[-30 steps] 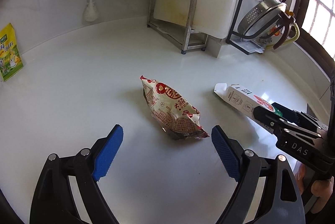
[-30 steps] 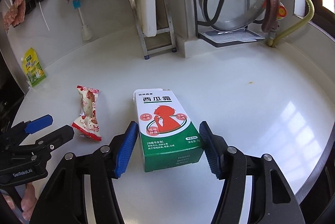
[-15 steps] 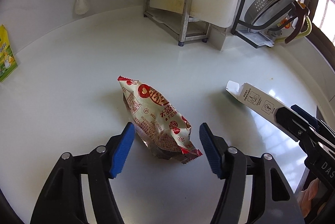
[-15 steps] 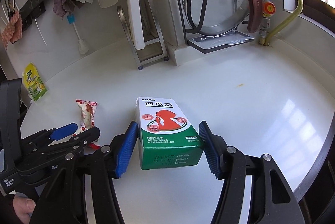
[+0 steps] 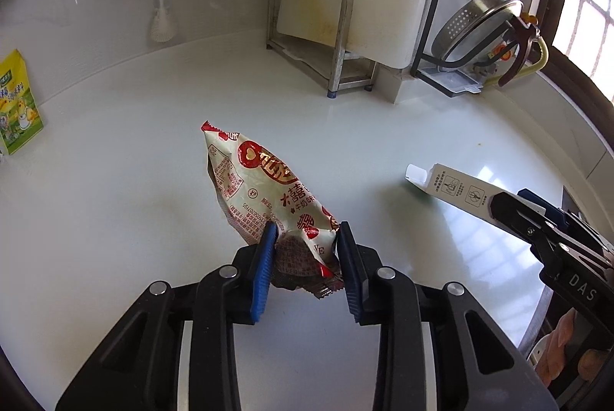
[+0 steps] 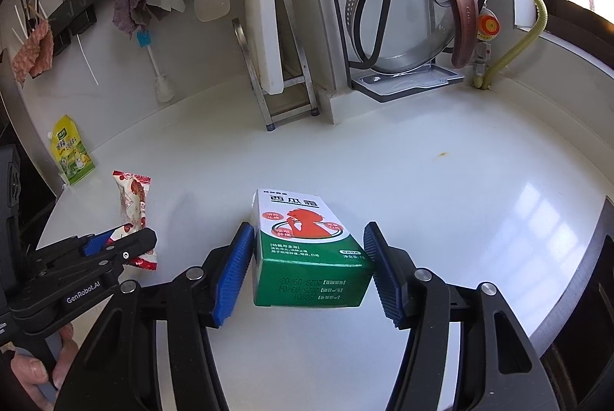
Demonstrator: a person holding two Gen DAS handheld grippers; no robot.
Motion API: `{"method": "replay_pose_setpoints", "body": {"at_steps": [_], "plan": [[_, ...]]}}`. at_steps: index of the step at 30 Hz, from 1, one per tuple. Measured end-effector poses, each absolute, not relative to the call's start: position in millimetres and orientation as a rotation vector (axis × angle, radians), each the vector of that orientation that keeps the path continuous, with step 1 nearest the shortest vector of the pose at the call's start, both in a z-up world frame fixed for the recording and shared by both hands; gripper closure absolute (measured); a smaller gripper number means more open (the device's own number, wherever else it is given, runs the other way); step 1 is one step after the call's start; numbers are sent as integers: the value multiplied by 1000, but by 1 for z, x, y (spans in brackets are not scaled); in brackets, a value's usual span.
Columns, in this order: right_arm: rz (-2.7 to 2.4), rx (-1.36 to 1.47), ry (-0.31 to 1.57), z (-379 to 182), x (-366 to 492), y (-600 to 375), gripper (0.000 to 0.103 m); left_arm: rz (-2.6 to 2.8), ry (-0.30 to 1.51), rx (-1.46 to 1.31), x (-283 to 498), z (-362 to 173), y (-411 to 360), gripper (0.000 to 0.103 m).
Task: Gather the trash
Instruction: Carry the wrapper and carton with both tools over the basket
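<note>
Left wrist view: left gripper has its blue fingers closed on the lower end of the red-and-cream snack wrapper, whose top points toward the back wall. Bare white worktop spreads wide on the left; a metal rack stands at the back edge.

Right wrist view: right gripper clamps the green-and-white box between both fingers. Open worktop lies ahead and to the right, up to the curved front edge. A yellow pouch leans at the far left wall.
</note>
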State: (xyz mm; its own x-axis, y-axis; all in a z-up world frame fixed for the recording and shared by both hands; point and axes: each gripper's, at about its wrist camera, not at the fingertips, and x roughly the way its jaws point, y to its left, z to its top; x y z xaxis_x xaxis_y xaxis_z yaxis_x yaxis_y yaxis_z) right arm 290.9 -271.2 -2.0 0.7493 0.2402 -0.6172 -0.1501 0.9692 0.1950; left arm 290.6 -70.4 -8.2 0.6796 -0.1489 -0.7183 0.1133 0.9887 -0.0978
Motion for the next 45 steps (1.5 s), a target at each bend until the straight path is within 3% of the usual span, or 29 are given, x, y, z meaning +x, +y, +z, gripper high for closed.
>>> {"method": "replay_pose_setpoints", "body": {"at_steps": [32,45], "plan": [[195,152,598,24,74,-216,48,-259,752,19,88,37,-21,71],[185,142,601,22,-34,-184,48,-307,759,18,4,26,3,71]]}}
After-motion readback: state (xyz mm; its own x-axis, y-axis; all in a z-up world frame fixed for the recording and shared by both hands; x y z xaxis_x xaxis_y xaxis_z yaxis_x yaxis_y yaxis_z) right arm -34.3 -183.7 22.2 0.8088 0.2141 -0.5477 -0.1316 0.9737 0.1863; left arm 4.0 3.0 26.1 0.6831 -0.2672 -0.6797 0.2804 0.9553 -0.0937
